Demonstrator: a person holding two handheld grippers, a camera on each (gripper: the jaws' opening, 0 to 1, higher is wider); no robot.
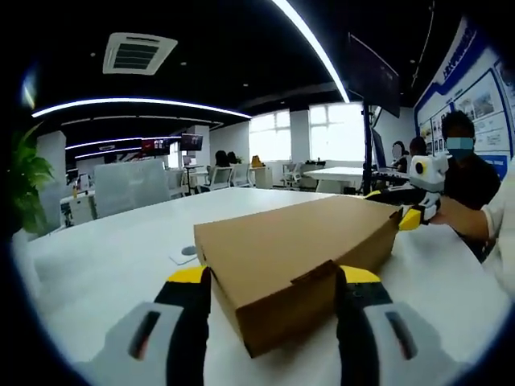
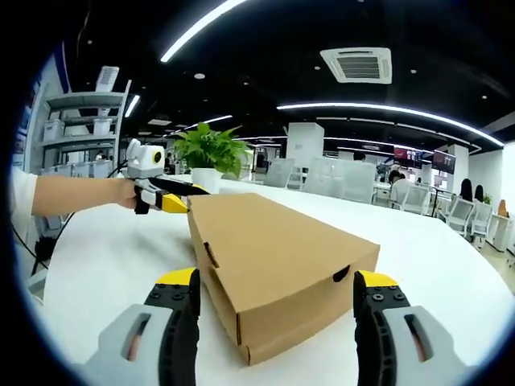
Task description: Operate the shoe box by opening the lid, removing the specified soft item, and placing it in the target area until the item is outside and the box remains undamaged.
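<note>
A closed brown cardboard shoe box (image 1: 290,241) lies on the white table (image 1: 105,265), lid down. My left gripper (image 1: 273,275) is open, and its yellow-tipped jaws straddle the box's near corner. At the box's far end, my right gripper (image 1: 414,213) is held by a person's hand. In the right gripper view the same box (image 2: 273,241) sits between the wide-apart jaws of my right gripper (image 2: 278,279), which is open. My left gripper (image 2: 165,199) meets the box's far corner there. The box's contents are hidden.
A person's sleeve (image 1: 503,217) is at the table's right edge, with seated people (image 1: 463,161) and a monitor stand (image 1: 370,145) behind. A potted plant (image 2: 209,153) stands beyond the box, with shelves (image 2: 80,129) to the left. The white tabletop (image 2: 105,265) spreads wide around the box.
</note>
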